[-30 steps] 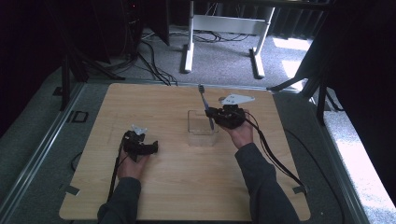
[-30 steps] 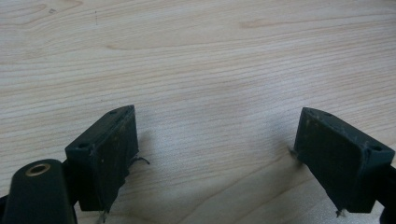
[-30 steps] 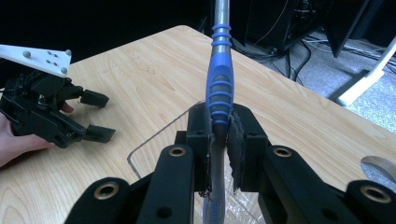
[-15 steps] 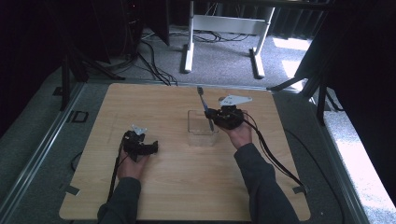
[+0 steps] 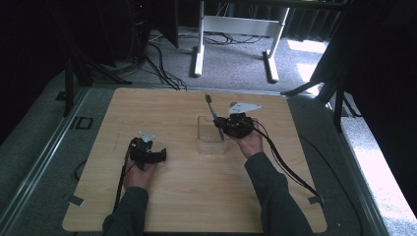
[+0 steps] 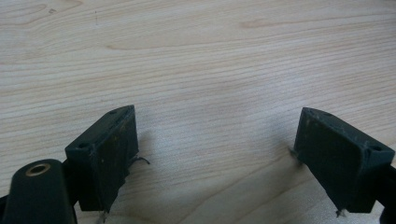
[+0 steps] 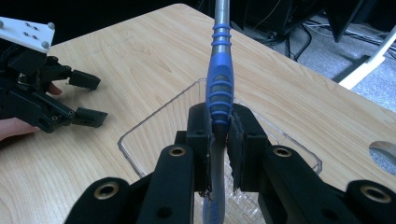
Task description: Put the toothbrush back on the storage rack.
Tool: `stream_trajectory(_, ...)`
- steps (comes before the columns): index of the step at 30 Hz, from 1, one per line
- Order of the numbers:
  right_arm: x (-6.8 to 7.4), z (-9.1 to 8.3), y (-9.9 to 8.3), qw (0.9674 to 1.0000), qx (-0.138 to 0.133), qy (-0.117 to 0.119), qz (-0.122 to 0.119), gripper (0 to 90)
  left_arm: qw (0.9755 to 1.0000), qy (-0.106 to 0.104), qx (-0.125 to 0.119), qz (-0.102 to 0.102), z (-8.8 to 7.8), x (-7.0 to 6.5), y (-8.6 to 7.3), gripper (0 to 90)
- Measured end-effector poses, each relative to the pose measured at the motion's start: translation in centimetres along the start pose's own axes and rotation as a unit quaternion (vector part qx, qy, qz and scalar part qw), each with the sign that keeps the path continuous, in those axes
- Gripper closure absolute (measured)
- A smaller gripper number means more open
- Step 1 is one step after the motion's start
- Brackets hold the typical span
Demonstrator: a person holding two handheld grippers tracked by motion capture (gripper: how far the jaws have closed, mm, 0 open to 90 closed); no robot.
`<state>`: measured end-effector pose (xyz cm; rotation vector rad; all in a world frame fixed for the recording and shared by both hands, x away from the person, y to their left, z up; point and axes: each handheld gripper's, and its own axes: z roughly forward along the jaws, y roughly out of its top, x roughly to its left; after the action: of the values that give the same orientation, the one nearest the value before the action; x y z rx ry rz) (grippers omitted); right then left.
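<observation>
My right claw [image 7: 219, 128] pinches the blue-handled metal tool [image 7: 219, 88] above the clear plastic tray [image 7: 154, 123]; at 8 o'clock, my left claw [image 6: 215, 154] is spread, empty.

Dark grey long sleeves on both forearms. Left tool [image 5: 160, 156]: black body, blocky black jaws, brass-ringed screw holes, small white plate on top, black cable trailing back. Right tool [image 7: 218, 128]: black, brass-ringed holes, pale grey three-cornered plate, black cable looping off.
</observation>
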<state>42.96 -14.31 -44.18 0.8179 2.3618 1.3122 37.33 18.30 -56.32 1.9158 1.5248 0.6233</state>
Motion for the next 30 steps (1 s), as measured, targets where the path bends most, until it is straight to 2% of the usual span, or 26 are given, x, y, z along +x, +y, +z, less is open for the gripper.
stream_trajectory(30, 0.4, 1.03, -0.72, 0.9993, 0.036, 0.002, -0.01, 79.1, 1.0, 0.0, 0.0, 0.0, 0.01, 0.0, 0.0, 14.0)
